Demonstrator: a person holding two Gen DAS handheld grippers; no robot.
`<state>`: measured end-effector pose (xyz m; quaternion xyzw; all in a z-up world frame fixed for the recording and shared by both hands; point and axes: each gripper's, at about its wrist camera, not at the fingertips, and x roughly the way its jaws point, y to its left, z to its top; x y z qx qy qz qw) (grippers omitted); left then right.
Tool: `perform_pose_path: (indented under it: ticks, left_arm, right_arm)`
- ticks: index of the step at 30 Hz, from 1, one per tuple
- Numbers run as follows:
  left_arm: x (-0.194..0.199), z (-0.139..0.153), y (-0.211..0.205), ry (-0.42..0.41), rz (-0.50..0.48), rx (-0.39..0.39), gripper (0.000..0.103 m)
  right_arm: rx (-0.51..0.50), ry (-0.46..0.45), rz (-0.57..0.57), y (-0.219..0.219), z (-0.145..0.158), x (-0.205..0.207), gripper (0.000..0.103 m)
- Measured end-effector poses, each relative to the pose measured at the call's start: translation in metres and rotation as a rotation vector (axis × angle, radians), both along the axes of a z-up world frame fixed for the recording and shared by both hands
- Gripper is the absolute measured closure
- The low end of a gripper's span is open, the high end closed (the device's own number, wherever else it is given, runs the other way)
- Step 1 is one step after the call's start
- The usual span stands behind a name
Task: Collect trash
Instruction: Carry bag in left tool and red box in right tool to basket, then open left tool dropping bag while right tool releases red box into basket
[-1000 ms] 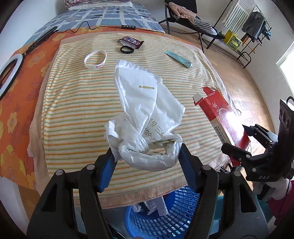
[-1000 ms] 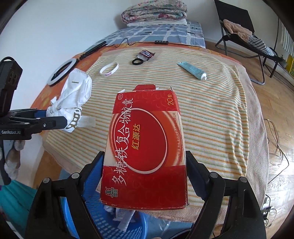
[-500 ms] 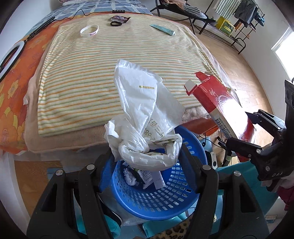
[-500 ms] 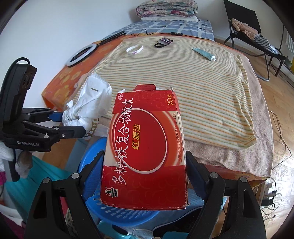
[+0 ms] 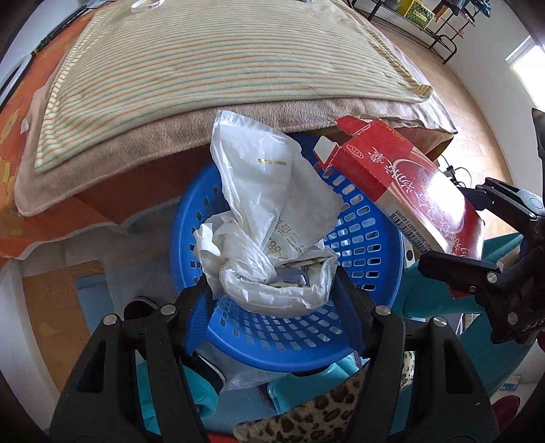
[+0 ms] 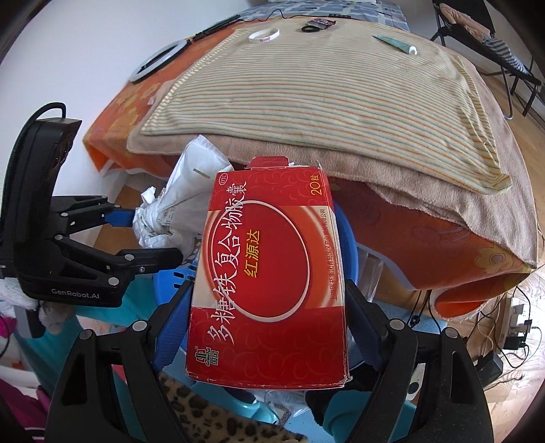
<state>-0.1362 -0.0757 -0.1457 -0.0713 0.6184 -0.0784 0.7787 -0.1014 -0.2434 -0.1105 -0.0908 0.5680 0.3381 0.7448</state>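
Above blue basket [image 5: 357,238]: left gripper [image 5: 272,289] gripping white bag [image 5: 269,218], right gripper [image 6: 269,327] gripping red box [image 6: 269,279]; dropping pending; tube [image 6: 395,43] remaining on bed.

Glossy cardboard box [image 6: 269,272], crinkled plastic bag [image 5: 269,218], perforated plastic basket [image 5: 361,238]

Home bedroom. Evidence: bed [image 6: 453,252] with an orange flowered sheet, a tan blanket [image 5: 112,163] and a striped towel [image 6: 323,85] laid over it; folding chair [image 6: 490,37] with clothes dumped on it; clothes rack [image 5: 439,24] near a window; wood floor [image 5: 477,102]; cables and a power strip [image 6: 514,323] on the floor; blue plastic laundry-style basket [image 5: 361,238] beside the bed; ring light [image 6: 156,61] on the sheet.
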Motion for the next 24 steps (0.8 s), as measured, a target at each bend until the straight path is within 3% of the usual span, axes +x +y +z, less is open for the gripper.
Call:
perform_pose_path:
  ticks: [9,24]
  left_arm:
    - [-0.004,-0.023,-0.005,0.055,-0.025,0.011,0.036]
    - [-0.002,-0.039,-0.008,0.100,-0.041,0.034,0.033]
  right_arm:
    - [-0.044,0.060,0.009,0.005,-0.029,-0.008,0.020]
    - [-0.050,0.121,-0.025,0.000,-0.047,0.002,0.019]
